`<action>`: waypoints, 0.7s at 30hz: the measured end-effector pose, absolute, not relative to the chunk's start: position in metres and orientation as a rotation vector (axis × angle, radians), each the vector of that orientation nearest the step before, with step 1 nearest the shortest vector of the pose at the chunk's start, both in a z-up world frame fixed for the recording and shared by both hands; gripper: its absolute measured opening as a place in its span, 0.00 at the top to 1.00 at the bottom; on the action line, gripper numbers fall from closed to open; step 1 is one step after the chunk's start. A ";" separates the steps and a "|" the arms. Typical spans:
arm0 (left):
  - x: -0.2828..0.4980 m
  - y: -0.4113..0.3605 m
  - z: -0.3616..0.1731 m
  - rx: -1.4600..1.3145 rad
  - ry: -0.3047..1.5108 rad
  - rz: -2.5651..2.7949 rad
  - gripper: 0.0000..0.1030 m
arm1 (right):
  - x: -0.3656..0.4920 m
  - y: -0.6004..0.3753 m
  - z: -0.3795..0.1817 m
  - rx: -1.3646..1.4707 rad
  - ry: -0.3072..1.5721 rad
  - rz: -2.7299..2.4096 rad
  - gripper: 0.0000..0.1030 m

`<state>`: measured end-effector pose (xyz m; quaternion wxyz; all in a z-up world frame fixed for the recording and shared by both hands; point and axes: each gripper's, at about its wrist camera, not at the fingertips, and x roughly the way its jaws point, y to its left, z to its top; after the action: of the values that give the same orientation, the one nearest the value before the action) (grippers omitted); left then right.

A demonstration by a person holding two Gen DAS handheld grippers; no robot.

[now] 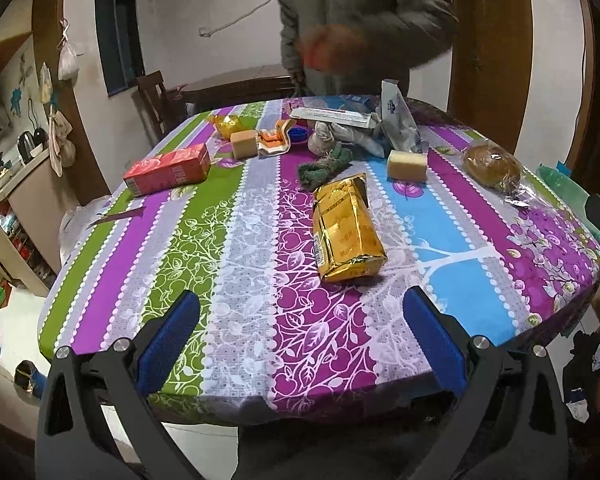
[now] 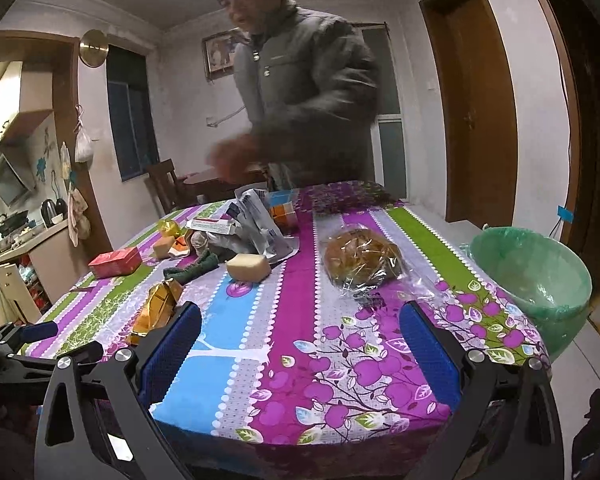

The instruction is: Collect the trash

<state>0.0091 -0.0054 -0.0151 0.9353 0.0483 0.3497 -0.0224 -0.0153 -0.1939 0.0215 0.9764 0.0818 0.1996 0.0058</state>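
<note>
On the table (image 1: 260,300) in front of me, the foil bag (image 1: 346,230) lies nearest, with a carton (image 1: 168,172) far to its left and a wrapped bun (image 1: 492,168) to its right. Beyond the bag lie a sponge (image 1: 406,165) and a rag (image 1: 324,166). A lined bin (image 2: 536,276) stands off the table's right edge.

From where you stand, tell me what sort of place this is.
Probably a home's dining room beside a kitchen: a cloth-covered table strewn with packets, a kettle on the counter, a wooden chair behind.
</note>
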 end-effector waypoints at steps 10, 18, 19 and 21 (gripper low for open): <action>0.011 -0.006 -0.019 0.107 0.719 -0.056 0.05 | -0.010 -0.197 0.017 0.181 0.430 0.006 0.04; 0.011 -0.010 -0.020 0.123 0.722 -0.071 0.05 | -0.006 -0.199 0.014 0.192 0.444 0.003 0.04; 0.011 -0.011 -0.021 0.128 0.724 -0.076 0.05 | -0.006 -0.199 0.014 0.193 0.445 0.002 0.04; 0.012 -0.016 -0.023 0.135 0.728 -0.083 0.05 | -0.006 -0.199 0.014 0.194 0.446 0.001 0.04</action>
<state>0.0123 -0.0159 -0.0227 0.9314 0.0658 0.3557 -0.0407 -0.0063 -0.1993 0.0138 0.9706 0.0963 0.2206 0.0003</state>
